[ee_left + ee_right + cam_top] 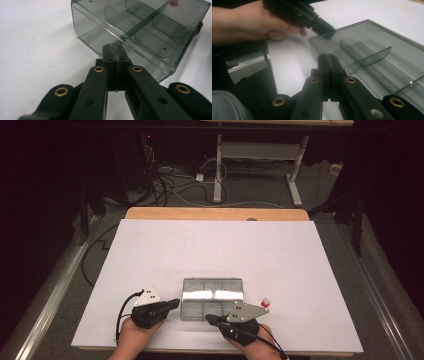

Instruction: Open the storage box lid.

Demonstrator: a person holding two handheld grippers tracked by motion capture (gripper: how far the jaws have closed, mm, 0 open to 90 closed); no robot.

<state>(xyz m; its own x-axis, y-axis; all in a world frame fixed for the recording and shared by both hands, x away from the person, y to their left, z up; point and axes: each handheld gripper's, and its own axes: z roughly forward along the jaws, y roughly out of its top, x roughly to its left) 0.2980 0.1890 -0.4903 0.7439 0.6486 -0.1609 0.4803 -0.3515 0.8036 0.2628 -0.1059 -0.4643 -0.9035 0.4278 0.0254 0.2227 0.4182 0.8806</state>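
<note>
One clear box [212, 299], smoke-tinted, lying near the front edge of the white table [215, 245], roughly midway between the two grippers. Divided inside by thin clear walls into several compartments (seen best in the left gripper view [140, 32], where a long partition runs the length of the box and curved dividers branch from it). Lid or no lid: cannot tell.

Left gripper [172, 304] just at the box's left side, jaws pressed together with nothing between them, tips [115, 48] right up against the near lower wall of the box. Touching or a hair apart: cannot tell. Held in the left hand [135, 332], which comes up from the bottom of the high view.

Right gripper [210, 319] at the box's front edge, pointing leftward across it, jaws likewise together and empty. Tips [329, 60] over the near rim in the right gripper view, with the box [372, 57] stretching away beyond and the left gripper [322, 26] at its far corner.

Small red-and-white object [266, 300] on the table just right of the box, too small to identify.

Beyond the white surface, a wooden strip [215, 213] along the far edge; past that, floor with cables [165, 185].
</note>
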